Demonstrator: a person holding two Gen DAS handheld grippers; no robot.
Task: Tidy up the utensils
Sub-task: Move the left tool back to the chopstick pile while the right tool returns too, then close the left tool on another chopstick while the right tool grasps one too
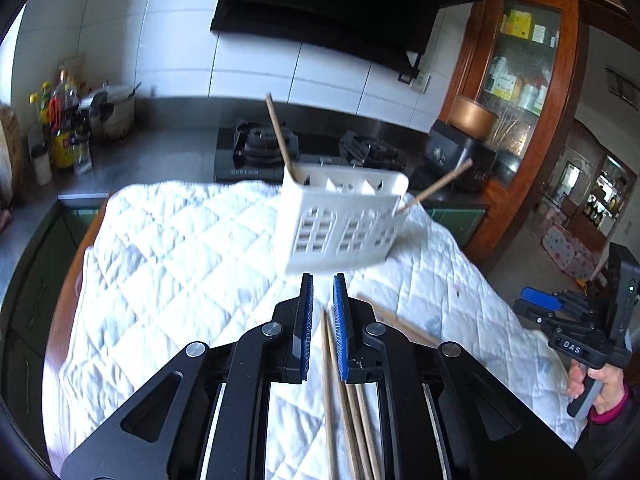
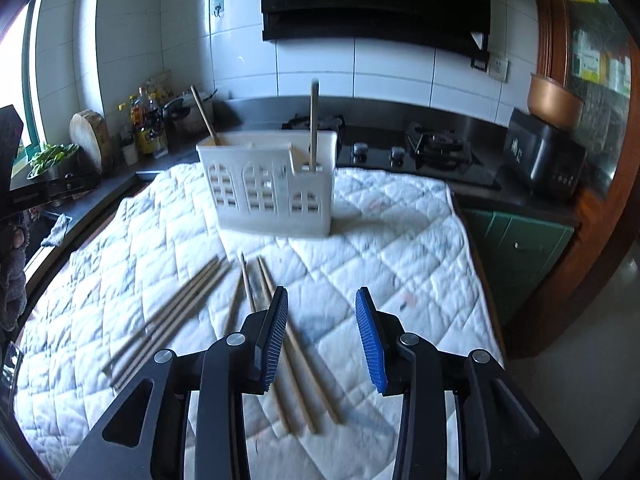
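A white plastic utensil holder [image 1: 340,220] [image 2: 272,192] stands on the white quilted cloth, with two wooden chopsticks [image 2: 314,124] sticking up out of it. Several loose wooden chopsticks [image 2: 180,312] lie on the cloth in front of it; in the left wrist view they lie under the fingers [image 1: 348,400]. My left gripper [image 1: 322,280] hovers just before the holder, jaws a narrow gap apart with nothing between them. My right gripper [image 2: 322,294] is open and empty above the chopsticks' right ends. It also shows at the right edge of the left wrist view [image 1: 540,300].
The quilted cloth [image 2: 400,240] covers a table with a wooden edge. Behind it runs a dark counter with a gas hob [image 2: 420,152], a black appliance [image 2: 544,160], bottles [image 2: 148,120] and a chopping block [image 2: 90,136]. A wooden cabinet [image 1: 520,80] stands at the right.
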